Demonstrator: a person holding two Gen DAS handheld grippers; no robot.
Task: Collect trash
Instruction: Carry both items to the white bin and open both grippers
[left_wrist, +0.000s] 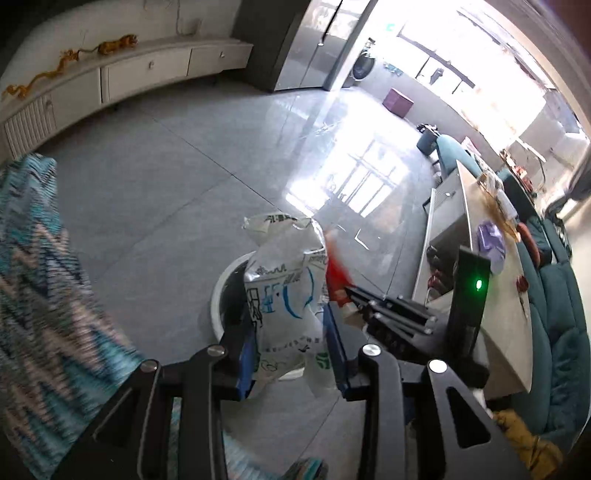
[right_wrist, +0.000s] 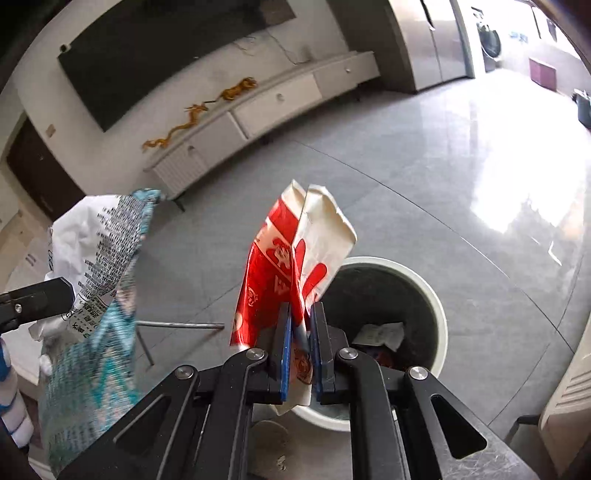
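Observation:
My left gripper (left_wrist: 291, 325) is shut on a crumpled white plastic bag with blue print (left_wrist: 284, 284), held above the white round trash bin (left_wrist: 221, 291). The same bag shows at the left of the right wrist view (right_wrist: 99, 243). My right gripper (right_wrist: 300, 325) is shut on a red and white paper bag (right_wrist: 291, 254), held upright just left of the bin (right_wrist: 432, 295), which holds paper scraps (right_wrist: 380, 334). In the left wrist view the right gripper's fingers (left_wrist: 384, 306) and the red bag (left_wrist: 336, 277) sit just right of the white bag.
A grey tiled floor (left_wrist: 166, 192) surrounds the bin. A teal patterned cloth (left_wrist: 44, 280) hangs at the left. A low table with clutter (left_wrist: 495, 280) and a teal sofa (left_wrist: 561, 314) stand at the right. A white TV cabinet (right_wrist: 266, 107) lines the far wall.

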